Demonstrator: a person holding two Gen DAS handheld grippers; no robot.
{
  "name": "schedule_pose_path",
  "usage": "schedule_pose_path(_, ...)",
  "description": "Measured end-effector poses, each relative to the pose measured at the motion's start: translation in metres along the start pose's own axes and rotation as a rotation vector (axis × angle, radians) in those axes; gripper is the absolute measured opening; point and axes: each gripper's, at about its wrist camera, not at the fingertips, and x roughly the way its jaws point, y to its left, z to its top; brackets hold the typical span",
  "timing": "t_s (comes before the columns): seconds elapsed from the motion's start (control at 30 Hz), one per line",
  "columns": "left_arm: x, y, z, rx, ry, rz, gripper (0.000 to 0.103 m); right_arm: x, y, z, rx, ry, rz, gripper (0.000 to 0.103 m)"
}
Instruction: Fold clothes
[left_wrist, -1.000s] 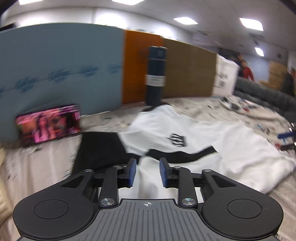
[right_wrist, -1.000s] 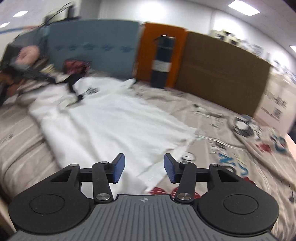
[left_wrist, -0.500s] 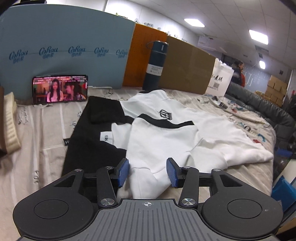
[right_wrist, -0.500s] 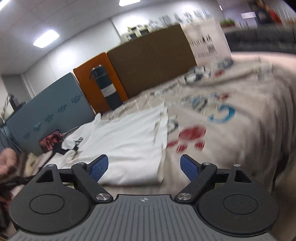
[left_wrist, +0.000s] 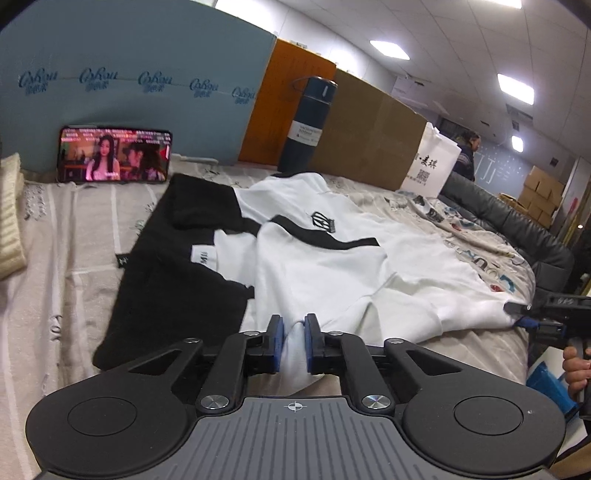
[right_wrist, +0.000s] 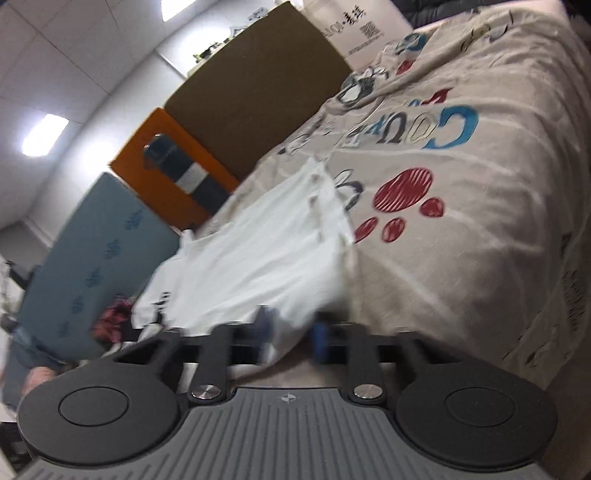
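At the bed's near edge: left gripper (left_wrist: 292, 334) and right gripper (right_wrist: 291, 332), just closed, pinching white-and-black cotton sweatshirt (left_wrist: 332, 266) hem; ready for folding.

Bed (left_wrist: 66, 236): beige printed sheet.
Sweatshirt (left_wrist: 332, 266): black-and-white, spread mid-bed.
Phone (left_wrist: 114, 155): behind sweatshirt, upright.
Bottle (left_wrist: 308, 125): behind sweatshirt, standing.

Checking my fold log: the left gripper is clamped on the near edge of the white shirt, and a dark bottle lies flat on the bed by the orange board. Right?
Not quite. The left gripper is clamped on the white shirt's near edge, but the dark bottle stands upright against the orange board, as the left wrist view shows.
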Motion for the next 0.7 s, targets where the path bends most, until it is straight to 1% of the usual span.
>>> schedule_pose_path(0.07,-0.003,0.000,0.001,0.012,-0.009,0.015,0.005,-0.006,-0.001,0.005,-0.012,-0.033,0.016,0.007)
schedule_pose_path(0.17,-0.006,-0.002,0.000,0.046,0.001,0.039,0.005,-0.017,0.000,0.014,-0.030,-0.073,0.038,0.006)
schedule_pose_path(0.27,-0.007,-0.005,-0.001,0.081,0.026,0.070,0.005,-0.018,0.000,0.012,-0.060,-0.042,0.009,0.006)
schedule_pose_path(0.37,-0.007,-0.007,-0.003,0.110,0.048,0.100,0.007,-0.010,-0.013,0.005,-0.020,0.017,-0.012,0.006)
schedule_pose_path(0.4,-0.007,-0.008,-0.004,0.120,0.052,0.112,0.008,-0.009,-0.016,0.002,-0.012,0.025,-0.009,0.007)
schedule_pose_path(0.43,-0.008,-0.009,-0.004,0.128,0.051,0.119,0.012,-0.010,-0.019,0.001,-0.002,0.022,0.001,0.007)
schedule_pose_path(0.47,-0.009,-0.010,-0.004,0.136,0.048,0.126,0.013,-0.012,-0.020,0.000,0.003,0.019,0.006,0.008)
schedule_pose_path(0.53,-0.010,-0.011,-0.004,0.148,0.041,0.139,0.013,-0.017,-0.021,0.003,-0.009,0.003,-0.011,0.016)
schedule_pose_path(0.57,-0.012,-0.010,-0.003,0.146,0.037,0.140,0.014,-0.019,-0.020,0.005,-0.020,-0.009,-0.027,0.021)
schedule_pose_path(0.63,-0.014,-0.008,-0.001,0.137,0.030,0.135,0.015,-0.024,-0.016,0.009,-0.074,-0.041,-0.084,0.030)
schedule_pose_path(0.67,-0.015,-0.008,0.001,0.137,0.022,0.136,0.015,-0.025,-0.012,0.011,-0.121,-0.063,-0.126,0.042)
schedule_pose_path(0.7,-0.016,-0.008,0.003,0.144,0.010,0.153,0.018,-0.025,-0.007,0.013,-0.175,-0.086,-0.172,0.058)
